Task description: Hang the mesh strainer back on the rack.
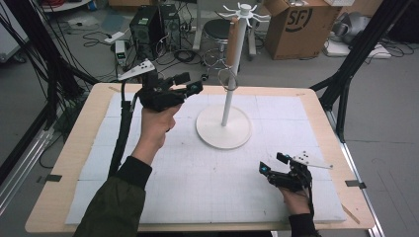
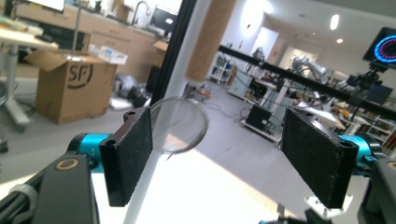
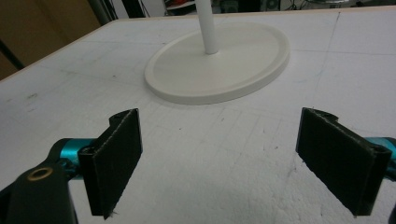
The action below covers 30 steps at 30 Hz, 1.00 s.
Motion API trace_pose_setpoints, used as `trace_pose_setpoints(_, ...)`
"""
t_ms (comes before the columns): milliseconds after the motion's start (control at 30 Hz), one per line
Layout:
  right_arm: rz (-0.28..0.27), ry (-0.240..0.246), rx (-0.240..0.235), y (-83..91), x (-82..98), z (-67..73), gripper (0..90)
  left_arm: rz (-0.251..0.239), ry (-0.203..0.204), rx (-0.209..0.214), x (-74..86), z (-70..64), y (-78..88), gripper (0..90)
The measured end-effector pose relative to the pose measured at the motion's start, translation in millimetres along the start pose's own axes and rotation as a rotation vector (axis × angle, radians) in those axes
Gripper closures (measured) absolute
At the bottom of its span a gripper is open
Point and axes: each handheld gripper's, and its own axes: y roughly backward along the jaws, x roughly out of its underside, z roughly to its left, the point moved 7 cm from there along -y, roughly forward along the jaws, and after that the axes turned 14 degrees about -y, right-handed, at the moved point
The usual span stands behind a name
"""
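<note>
Left tongs (image 1: pixel 190 84): wide open, empty, just beside glass ring (image 1: pixel 228 79) hanging on white stand (image 1: pixel 232 59). Right tongs (image 1: pixel 272 163): wide open, empty, over worktop (image 1: pixel 197 173).

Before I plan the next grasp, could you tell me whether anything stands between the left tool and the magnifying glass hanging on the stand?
Nothing visible: the left tool is open, with the magnifying glass just beyond it.

"SF" on cardboard box (image 1: pixel 299 24) (brown carton).
</note>
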Motion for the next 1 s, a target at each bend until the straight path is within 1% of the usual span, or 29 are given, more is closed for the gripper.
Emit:
trace_pose_setpoints(33, -0.002, 0.004, 0.002, -0.5, -0.1, 0.1, 13.8, -0.002, 0.007, -0.007, 2.5, 0.8, 4.6, 25.9)
trace_pose_setpoints(67, 0.003, 0.001, 0.002, -0.8, 0.4, 0.6, 13.8, 0.002, 0.006, -0.015, 5.3, 1.5, 9.1, 26.0)
trace_pose_setpoints(133, 0.002, 0.01, 0.007, -1.3, 0.4, 0.2, 13.8, 0.008, -0.003, -0.04, 11.5, 2.6, 17.6, 26.0)
trace_pose_setpoints(233, 0.001, 0.011, 0.009, -1.9, 0.5, 0.5, 13.8, 0.008, 0.008, -0.06, 19.9, 6.2, 28.7, 26.5)
trace_pose_setpoints(300, 0.006, 0.009, 0.009, -1.9, 1.1, 1.4, 13.8, -0.002, 0.016, -0.072, 23.3, 8.4, 35.1, 26.7)
trace_pose_setpoints(333, 0.004, 0.013, 0.011, -2.1, 0.9, 1.4, 13.8, -0.006, 0.023, -0.078, 24.7, 9.2, 37.0, 27.2)
trace_pose_setpoints(400, 0.003, 0.013, 0.014, -2.2, 0.9, 1.4, 13.8, 0.013, 0.028, -0.087, 27.9, 10.3, 39.1, 27.0)
trace_pose_setpoints(433, 0.003, 0.014, 0.016, -2.2, 1.0, 1.3, 13.8, 0.02, 0.022, -0.09, 28.7, 10.3, 39.6, 26.9)
trace_pose_setpoints(500, 0.006, 0.019, 0.02, -2.1, 1.2, 1.2, 13.8, 0.002, 0.028, -0.09, 28.3, 8.7, 41.1, 27.0)
trace_pose_setpoints(567, 0.005, 0.025, 0.021, -2.6, 1.2, 1.1, 13.8, -0.002, 0.041, -0.1, 29.9, 9.4, 42.1, 27.4)
trace_pose_setpoints(667, 0.006, 0.022, 0.018, -2.0, 1.2, 1.5, 13.8, 0.007, 0.062, -0.114, 37.3, 12.3, 43.9, 27.4)
trace_pose_setpoints(733, 0.005, 0.021, 0.019, -1.7, 1.1, 1.3, 13.8, 0.004, 0.074, -0.119, 42.9, 13.9, 46.7, 27.5)
trace_pose_setpoints(867, 0.008, 0.023, 0.018, -2.6, 1.5, 1.3, 13.8, 0.005, 0.082, -0.134, 52.3, 16.3, 54.6, 27.8)
trace_pose_setpoints(900, 0.008, 0.023, 0.018, -2.9, 1.5, 1.7, 13.8, -0.002, 0.086, -0.133, 54.2, 16.2, 57.0, 27.8)
trace_pose_setpoints(933, 0.008, 0.025, 0.018, -2.9, 1.6, 1.8, 13.8, 0.006, 0.084, -0.135, 56.8, 16.4, 59.4, 27.8)
trace_pose_setpoints(1000, 0.007, 0.022, 0.019, -2.8, 1.5, 1.9, 13.8, 0.004, 0.084, -0.14, 61.8, 15.1, 64.9, 27.8)
